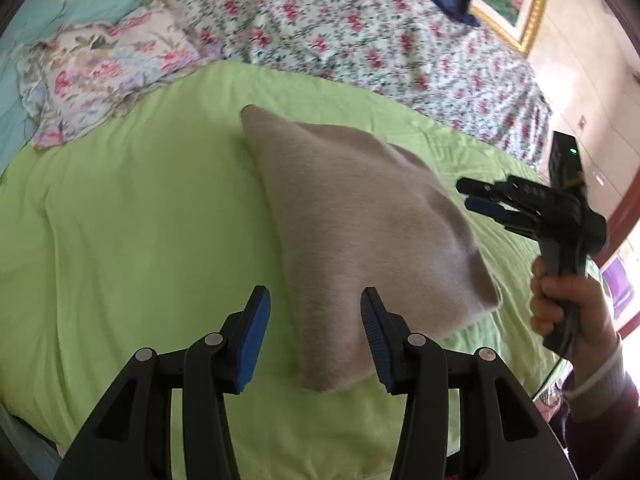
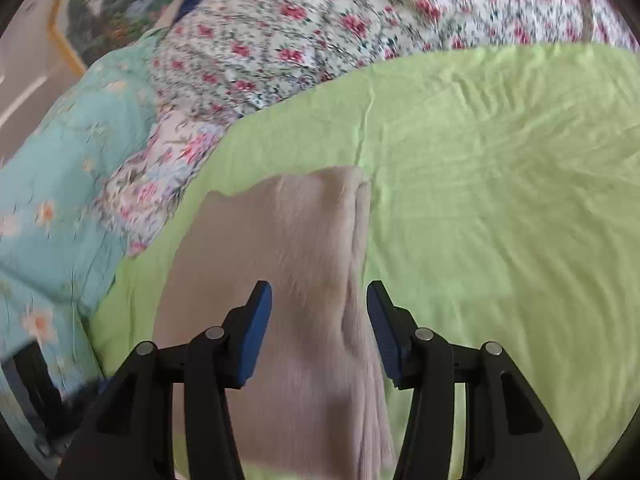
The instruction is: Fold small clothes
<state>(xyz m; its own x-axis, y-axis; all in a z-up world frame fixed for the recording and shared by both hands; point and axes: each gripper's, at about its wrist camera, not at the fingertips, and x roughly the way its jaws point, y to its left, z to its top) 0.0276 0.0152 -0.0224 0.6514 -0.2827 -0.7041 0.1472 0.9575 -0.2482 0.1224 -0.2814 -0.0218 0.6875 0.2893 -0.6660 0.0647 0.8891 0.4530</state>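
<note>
Lying folded on the green sheet (image 1: 140,208), the beige garment (image 1: 360,232) fills the middle of the left wrist view, with the left gripper (image 1: 315,336) poised above its near corner, blue pads spread apart and holding nothing; off to the right, a hand (image 1: 560,300) holds the right gripper (image 1: 470,196) raised beside the cloth (its fingers look slightly parted here). From the right wrist view, the right gripper (image 2: 319,330) hangs over the garment (image 2: 288,280), fingers wide apart and empty, with a floral quilt (image 2: 320,20) and a blue blanket (image 2: 60,200) behind
</note>
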